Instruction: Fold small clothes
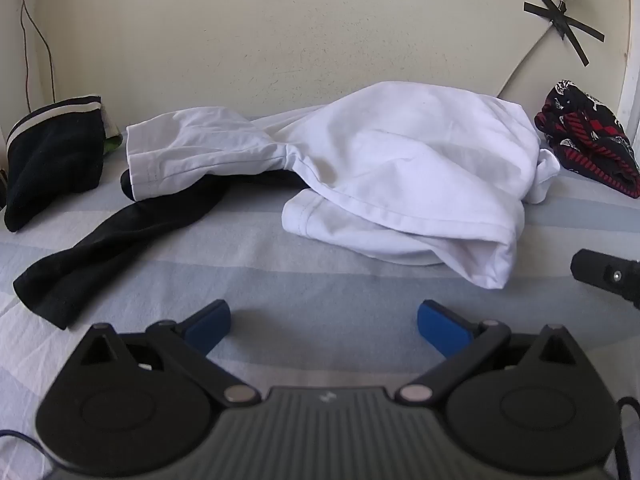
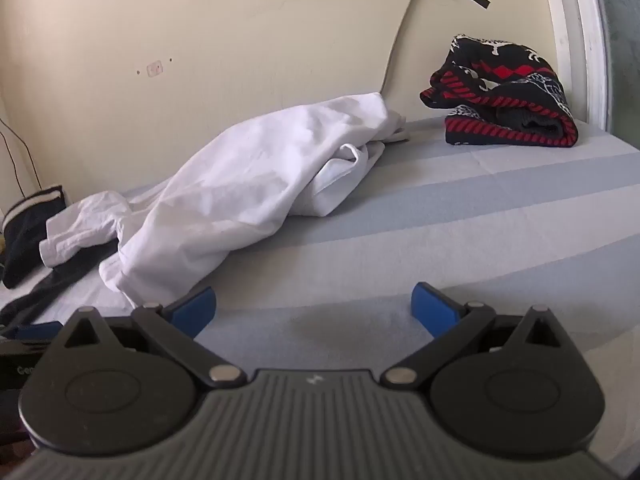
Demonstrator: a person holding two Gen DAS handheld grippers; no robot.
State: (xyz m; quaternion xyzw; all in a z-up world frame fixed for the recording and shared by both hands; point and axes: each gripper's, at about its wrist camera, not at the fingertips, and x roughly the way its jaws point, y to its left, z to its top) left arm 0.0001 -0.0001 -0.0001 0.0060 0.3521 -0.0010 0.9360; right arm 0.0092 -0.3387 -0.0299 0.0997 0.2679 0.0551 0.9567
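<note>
1. Two claws are hovering low over a bed (image 1: 320, 240) covered in a pale blue and white striped sheet; the left claw (image 1: 324, 326) is spread wide with nothing between its blue pads, and the right claw (image 2: 314, 312) is spread just as wide and equally empty.
2. A crumpled white garment (image 1: 400, 160) is lying along the bed's far edge, against the wall (image 1: 240, 40), with one hemmed sleeve or leg trailing toward the far left corner.
3. A long black sock (image 1: 120, 240) is stretching from under that white piece toward the bed's left edge.
4. A dark folded item with pale stripes (image 1: 52, 152) is sitting at the far left corner, and a black, red and white patterned garment (image 2: 504, 92) is resting at the far right corner, well apart from the white one.
5. The white cloth is looking light, thin and limp, so it will likely be sagging and bunching when lifted.
6. The stitched hem nearest the claws (image 1: 400, 216) is seeming the best place to pinch, one claw at each end, to spread it flat before folding.
</note>
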